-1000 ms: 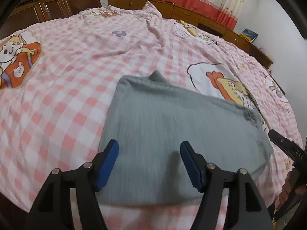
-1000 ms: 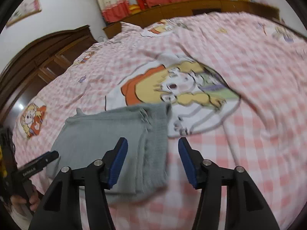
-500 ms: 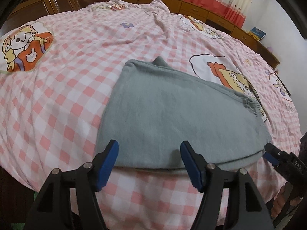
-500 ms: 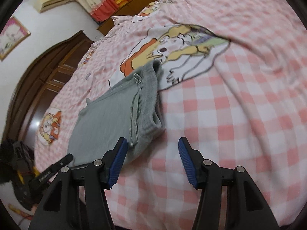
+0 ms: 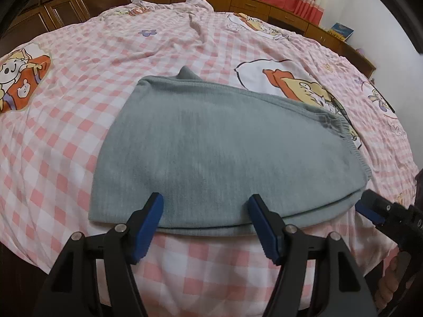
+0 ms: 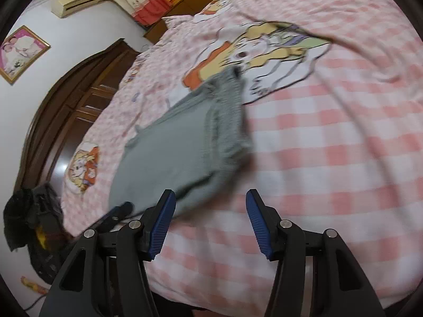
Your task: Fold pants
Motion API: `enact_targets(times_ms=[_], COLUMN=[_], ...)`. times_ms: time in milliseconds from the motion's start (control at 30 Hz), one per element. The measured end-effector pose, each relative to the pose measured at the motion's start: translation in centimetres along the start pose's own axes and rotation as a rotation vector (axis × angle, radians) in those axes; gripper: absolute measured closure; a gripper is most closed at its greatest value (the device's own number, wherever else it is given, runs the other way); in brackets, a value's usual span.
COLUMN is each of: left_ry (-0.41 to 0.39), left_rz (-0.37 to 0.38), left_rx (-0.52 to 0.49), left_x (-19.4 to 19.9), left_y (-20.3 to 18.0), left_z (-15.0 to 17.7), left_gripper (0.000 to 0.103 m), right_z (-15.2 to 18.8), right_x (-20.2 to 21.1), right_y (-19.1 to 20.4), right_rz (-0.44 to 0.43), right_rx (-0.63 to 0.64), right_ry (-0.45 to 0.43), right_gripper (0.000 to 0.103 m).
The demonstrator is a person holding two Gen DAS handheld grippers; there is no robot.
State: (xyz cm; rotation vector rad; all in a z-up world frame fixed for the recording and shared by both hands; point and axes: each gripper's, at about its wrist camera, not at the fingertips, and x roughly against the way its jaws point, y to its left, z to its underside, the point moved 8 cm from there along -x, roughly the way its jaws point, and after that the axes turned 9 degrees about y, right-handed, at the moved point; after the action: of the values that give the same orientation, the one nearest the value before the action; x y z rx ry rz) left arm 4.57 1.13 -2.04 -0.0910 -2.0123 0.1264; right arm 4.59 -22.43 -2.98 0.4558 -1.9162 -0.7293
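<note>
Scene: a bed [image 5: 66, 121] with a pink-and-white checked sheet carrying cartoon prints; wooden cabinets and red-hemmed curtains behind it.
Pants: grey pants [image 5: 224, 153] lie folded into a flat, layered packet near the front edge of the bed, with the ribbed waistband at the right end.
Long axis: in the left wrist view the packet runs left to right across the tool's line of sight, its doubled edge nearest the camera.
Left tool: the left tool [image 5: 206, 224] has its jaws spread wide and grips nothing; it is centred over the near folded edge, blue pads just above the cloth.
Right tool: the right tool [image 6: 210, 222] is also wide open and empty; the pants [image 6: 185, 153] lie ahead and to its left, checked sheet between the pads. This view is blurred.
Nearer hand: judged the left, which faces the middle of the packet; the right sits off the waistband corner.
Pose: both tools point forward, low over the bed edge.
Progress: the fold looks nearly or fully done.
</note>
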Motion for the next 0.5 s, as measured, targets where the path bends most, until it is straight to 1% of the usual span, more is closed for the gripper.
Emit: enact_targets(times_ms=[100, 167, 233, 333, 367, 400, 433, 467, 500], left_ry=[-0.002, -0.002, -0.004, -0.002, 0.000, -0.001, -0.002, -0.003, -0.005], left_rz=[0.007, 0.007, 0.009, 0.014, 0.013, 0.012, 0.012, 0.017, 0.030], left_rx=[0.000, 0.000, -0.004, 0.008, 0.015, 0.016, 0.015, 0.015, 0.023], left_x=[-0.2, -0.2, -0.2, -0.3, -0.3, -0.2, -0.1, 0.0, 0.3], left_y=[0.0, 0.0, 0.0, 0.1, 0.0, 0.0, 0.0, 0.1, 0.2], left_z=[0.1, 0.2, 0.2, 0.3, 0.4, 0.4, 0.4, 0.4, 0.4], left_gripper=[0.032, 0.032, 0.031, 0.031, 0.031, 0.031, 0.031, 0.031, 0.031], right_z=[-0.7, -1.2, -1.7, -2.3, -2.5, -2.5, -2.6, -2.7, -2.8], right_x=[-1.1, -1.8, -2.4, -2.5, -2.5, -2.5, -2.4, -2.3, -2.1], right_y=[1.4, 1.6, 1.4, 0.6, 0.5, 0.5, 0.5, 0.5, 0.9], right_rz=[-0.021, -0.030, -0.077, -0.132, -0.133, -0.122, -0.087, -0.038, 0.008], right_rx=[0.008, -0.019, -0.088, -0.176, -0.189, -0.190, -0.181, -0.162, -0.129], right_ry=[-0.004, -0.004, 0.000, -0.012, -0.019, -0.027, -0.039, -0.051, -0.067], right_gripper=[0.047, 0.047, 0.042, 0.042, 0.043, 0.049, 0.068, 0.079, 0.085])
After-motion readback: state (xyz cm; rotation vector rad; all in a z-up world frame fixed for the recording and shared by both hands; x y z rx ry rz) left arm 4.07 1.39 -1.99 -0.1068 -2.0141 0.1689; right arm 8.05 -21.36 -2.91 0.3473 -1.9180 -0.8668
